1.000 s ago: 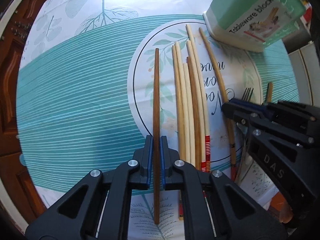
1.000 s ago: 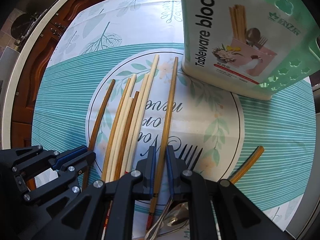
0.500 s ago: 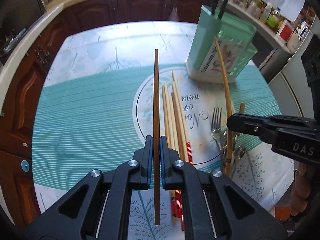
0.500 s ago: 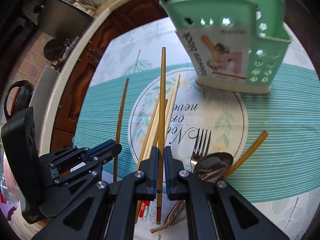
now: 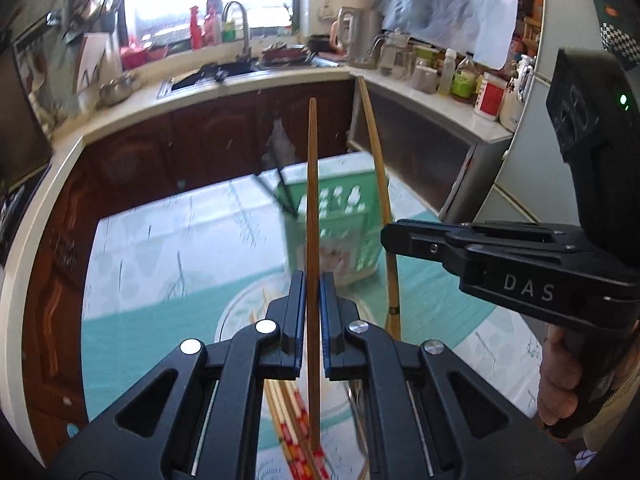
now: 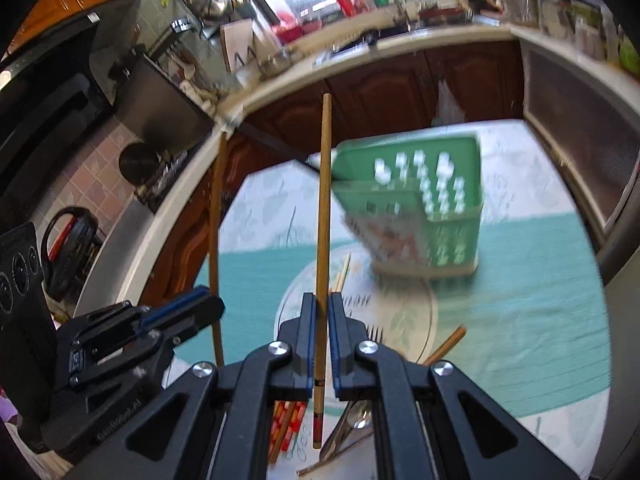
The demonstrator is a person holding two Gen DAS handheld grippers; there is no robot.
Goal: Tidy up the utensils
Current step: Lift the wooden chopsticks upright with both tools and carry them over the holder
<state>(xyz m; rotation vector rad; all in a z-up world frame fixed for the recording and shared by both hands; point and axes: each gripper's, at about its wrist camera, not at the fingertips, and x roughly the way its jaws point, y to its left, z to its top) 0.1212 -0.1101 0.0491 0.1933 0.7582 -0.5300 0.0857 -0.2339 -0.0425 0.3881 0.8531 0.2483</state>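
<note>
My left gripper (image 5: 313,300) is shut on a dark brown chopstick (image 5: 312,200) and holds it upright above the table. My right gripper (image 6: 321,320) is shut on a light brown chopstick (image 6: 323,208), also raised and pointing up. Each gripper shows in the other's view: the right one (image 5: 400,236) with its chopstick (image 5: 378,168), the left one (image 6: 208,304) with its chopstick (image 6: 216,240). The green utensil holder (image 5: 344,216) (image 6: 436,208) stands on the table beyond both. Several chopsticks (image 5: 292,432) (image 6: 286,420), a fork (image 6: 374,334) and a spoon (image 6: 360,416) lie on the tablecloth below.
A teal and white tablecloth (image 5: 160,272) covers the round table. One brown chopstick (image 6: 446,346) lies apart at the right. A kitchen counter with sink (image 5: 224,76), bottles and dark wood cabinets runs behind the table. A stove (image 6: 48,92) is at the left.
Both grippers have lifted their chopsticks off the table and tilted up, so the views now face the kitchen. The holder looks farther and lower in both views.
</note>
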